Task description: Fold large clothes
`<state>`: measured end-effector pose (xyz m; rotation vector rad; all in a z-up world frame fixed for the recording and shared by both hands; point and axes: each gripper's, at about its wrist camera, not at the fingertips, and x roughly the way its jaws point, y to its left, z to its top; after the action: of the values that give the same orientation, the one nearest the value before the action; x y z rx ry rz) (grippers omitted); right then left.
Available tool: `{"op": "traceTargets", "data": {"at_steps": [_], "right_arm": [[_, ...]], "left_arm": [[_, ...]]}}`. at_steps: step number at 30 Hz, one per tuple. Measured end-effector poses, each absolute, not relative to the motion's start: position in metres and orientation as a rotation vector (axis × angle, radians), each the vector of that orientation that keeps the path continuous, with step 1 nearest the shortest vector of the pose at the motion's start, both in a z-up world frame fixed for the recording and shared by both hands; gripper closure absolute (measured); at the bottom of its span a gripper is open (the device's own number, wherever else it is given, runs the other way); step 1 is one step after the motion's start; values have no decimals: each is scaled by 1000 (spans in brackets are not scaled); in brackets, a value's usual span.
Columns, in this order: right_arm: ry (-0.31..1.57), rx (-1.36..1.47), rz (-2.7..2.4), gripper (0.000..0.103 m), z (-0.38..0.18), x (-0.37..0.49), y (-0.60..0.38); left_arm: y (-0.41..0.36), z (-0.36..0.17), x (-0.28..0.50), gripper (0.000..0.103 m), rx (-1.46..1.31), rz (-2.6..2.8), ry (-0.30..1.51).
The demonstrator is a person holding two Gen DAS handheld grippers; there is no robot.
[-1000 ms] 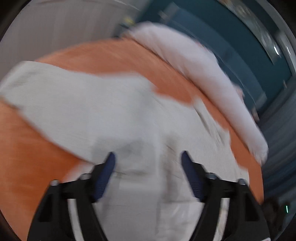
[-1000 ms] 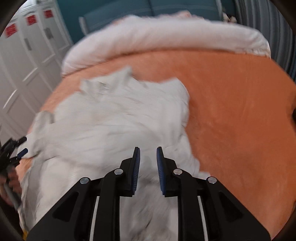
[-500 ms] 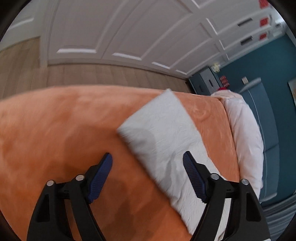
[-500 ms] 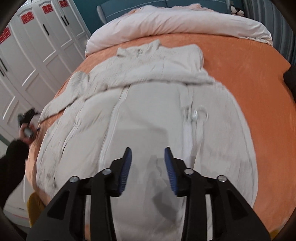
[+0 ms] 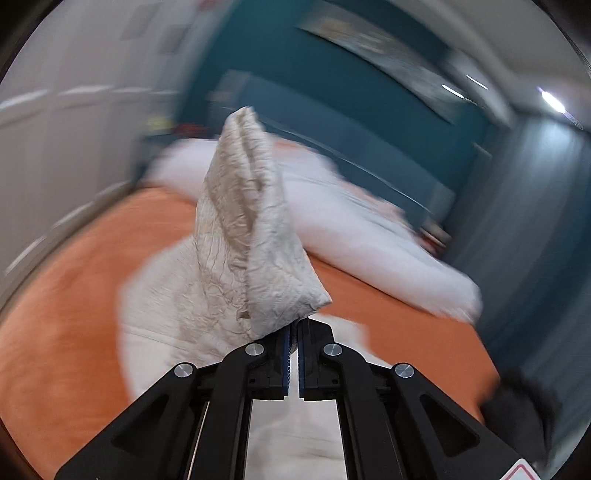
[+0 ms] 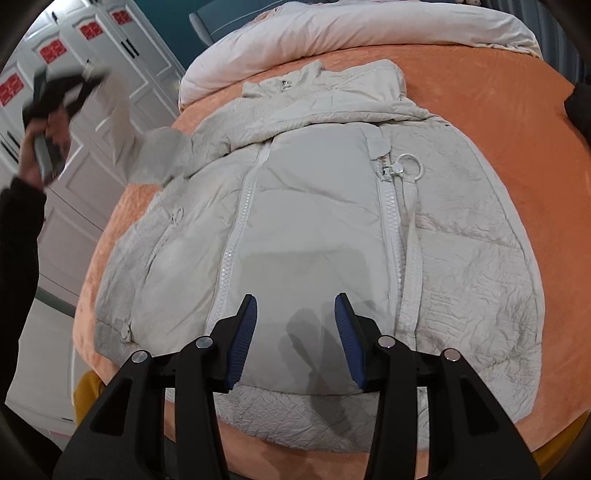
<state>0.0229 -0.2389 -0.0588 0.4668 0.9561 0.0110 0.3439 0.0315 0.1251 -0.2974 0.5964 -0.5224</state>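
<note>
A pale grey puffer jacket [image 6: 314, 229] lies open and face up on an orange bed cover [image 6: 517, 122], its zipper running down the middle. My right gripper [image 6: 295, 332] is open and empty, hovering over the jacket's lower hem. My left gripper [image 5: 293, 332] is shut on the jacket's sleeve [image 5: 251, 229] and lifts it above the bed. In the right wrist view the left gripper [image 6: 66, 92] shows at the upper left with the raised sleeve [image 6: 122, 122], blurred.
A white duvet [image 6: 351, 33] is bunched along the head of the bed. White wardrobe doors [image 6: 55, 55] stand to the left. A teal wall [image 5: 332, 74] is behind the bed. Something yellow [image 6: 86, 395] sits below the bed's near edge.
My left gripper has shut on the sleeve and raised it off the bed. My right gripper has opened wider and drawn back over the now flattened jacket.
</note>
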Motion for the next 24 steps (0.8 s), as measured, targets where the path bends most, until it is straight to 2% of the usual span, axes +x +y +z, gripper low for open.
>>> {"op": "traceTargets", "data": {"at_steps": [2, 3, 4, 5, 6, 10, 12, 18, 24], "right_arm": [[952, 472, 5, 59, -60, 19, -241], [951, 472, -1, 58, -61, 17, -244], [951, 473, -12, 56, -62, 14, -248], [948, 477, -19, 55, -62, 13, -252], [941, 485, -32, 54, -62, 10, -258], [905, 490, -81, 52, -57, 9, -286], [886, 474, -88, 49, -51, 19, -298], [806, 506, -59, 46, -35, 106, -335], [799, 527, -52, 46, -46, 225, -343]], "left_arm": [[-41, 117, 321, 97, -227, -644, 646], [-81, 100, 307, 88, -188, -689, 691], [-99, 87, 298, 59, -171, -706, 721], [-127, 60, 286, 39, -151, -717, 786], [-142, 35, 276, 24, -143, -690, 834], [-134, -41, 244, 26, -180, -608, 980], [-103, -54, 241, 26, -242, -553, 1004], [24, -35, 301, 26, -355, -286, 931], [82, -41, 352, 26, -329, -103, 897]]}}
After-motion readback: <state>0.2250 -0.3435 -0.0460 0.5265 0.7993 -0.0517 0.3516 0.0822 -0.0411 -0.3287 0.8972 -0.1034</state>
